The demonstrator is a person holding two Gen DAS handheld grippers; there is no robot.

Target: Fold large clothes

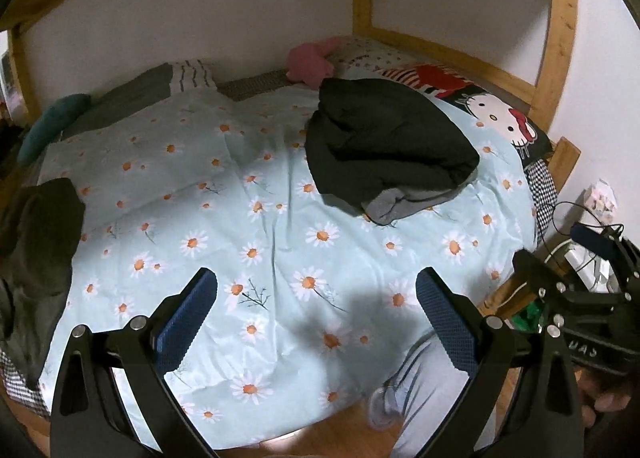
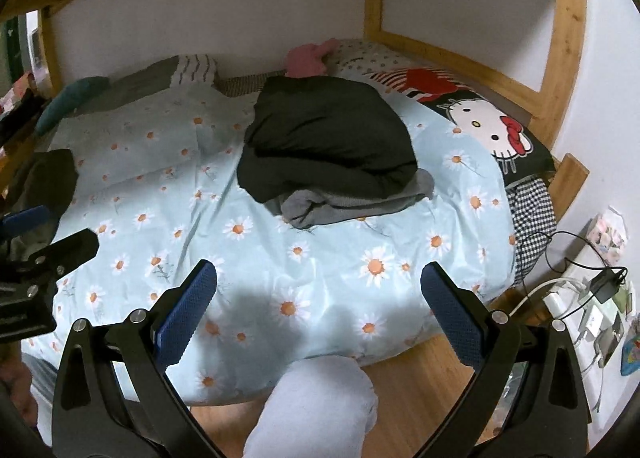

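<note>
A dark folded garment (image 1: pixel 384 138) lies on top of a grey one (image 1: pixel 404 204) on the daisy-print duvet (image 1: pixel 248 218), toward the bed's far right. The pile also shows in the right wrist view (image 2: pixel 328 142), with the grey garment (image 2: pixel 352 202) under its near edge. My left gripper (image 1: pixel 316 298) is open and empty, held above the duvet's near edge. My right gripper (image 2: pixel 318 294) is open and empty, also over the near edge. Each gripper appears at the side of the other's view: the right one (image 1: pixel 580 278) and the left one (image 2: pixel 36 258).
Another dark garment (image 1: pixel 36 242) lies at the bed's left edge. A Hello Kitty pillow (image 2: pixel 492 126) and a pink plush (image 2: pixel 308 56) sit at the head. The wooden bed frame (image 2: pixel 564 58) rises at the right. Chargers and cables (image 2: pixel 592 298) lie on the floor at the right. The person's leg (image 2: pixel 316 410) is below.
</note>
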